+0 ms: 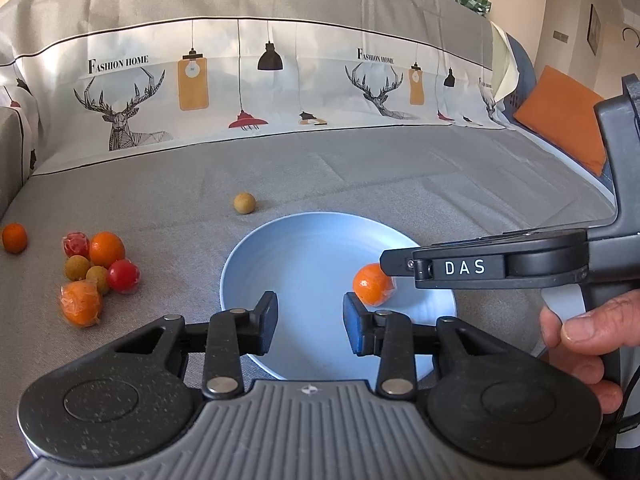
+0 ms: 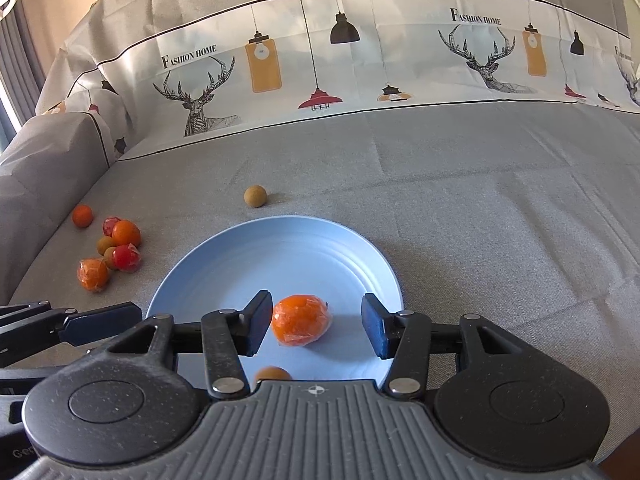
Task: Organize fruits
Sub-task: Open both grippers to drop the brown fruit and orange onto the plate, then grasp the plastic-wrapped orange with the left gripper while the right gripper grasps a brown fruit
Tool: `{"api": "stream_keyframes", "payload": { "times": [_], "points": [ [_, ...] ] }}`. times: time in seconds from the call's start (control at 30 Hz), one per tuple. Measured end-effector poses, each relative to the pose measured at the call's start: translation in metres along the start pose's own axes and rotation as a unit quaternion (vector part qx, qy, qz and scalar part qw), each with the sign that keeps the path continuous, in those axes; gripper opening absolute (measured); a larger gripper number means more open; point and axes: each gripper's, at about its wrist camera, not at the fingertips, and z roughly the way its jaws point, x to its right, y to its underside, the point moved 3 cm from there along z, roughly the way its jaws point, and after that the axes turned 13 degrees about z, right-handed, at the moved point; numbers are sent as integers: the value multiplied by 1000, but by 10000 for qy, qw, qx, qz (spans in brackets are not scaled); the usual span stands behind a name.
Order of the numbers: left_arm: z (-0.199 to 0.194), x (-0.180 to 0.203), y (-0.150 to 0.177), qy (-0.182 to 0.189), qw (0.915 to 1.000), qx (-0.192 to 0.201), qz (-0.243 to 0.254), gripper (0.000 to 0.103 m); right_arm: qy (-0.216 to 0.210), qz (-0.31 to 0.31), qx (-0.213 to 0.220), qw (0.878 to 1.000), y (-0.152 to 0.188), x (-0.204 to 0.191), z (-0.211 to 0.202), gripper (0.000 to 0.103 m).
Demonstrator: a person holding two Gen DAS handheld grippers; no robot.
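The wrapped orange (image 2: 302,320) lies loose on the blue plate (image 2: 276,248), between the right gripper's (image 2: 318,326) fingers but apparently touching neither pad. It is round and its film looks slick, so it could roll if a finger clips it as the gripper pulls away, and the plate's rim is shallow on the near side. A second, small brownish fruit (image 2: 273,373) shows at the plate's near edge, mostly hidden under the gripper body; a low retreat could knock that one off too. The plate sits on soft grey sofa fabric (image 2: 480,220), so a push on its rim may tip it.

The right fingers (image 2: 258,326) are spread a fair way, wider than the orange, with a clear gap on the right and a narrow one on the left. They hold nothing.

The left gripper (image 1: 310,322) hovers over the plate's near edge with its fingers (image 1: 266,320) partly spread and empty; only bare plate shows between them.

The remaining fruit is off the plate: a cluster (image 1: 96,268) to the left, one stray orange (image 1: 15,237) further left, and a tan ball (image 1: 244,203) behind the plate.
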Motion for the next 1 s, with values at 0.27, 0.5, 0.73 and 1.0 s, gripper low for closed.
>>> {"api": "stream_keyframes", "payload": {
  "times": [0.27,0.5,0.73,1.0],
  "points": [
    [-16,-5,-3,-149,9997,176,59,15,26,54,73,10000,0,-1,-3,51],
    [-42,-44,-26,-352,9988,290,164,14,-64,106,191,9997,-1,-3,-14,38],
    [-28,-114,-11,-886,9944,-217,-538,15,-368,106,272,9989,-6,-13,-22,37],
    [-9,-151,-7,-947,9833,-357,-1513,21,-672,260,176,9972,-11,-23,-25,37]
  ]
}}
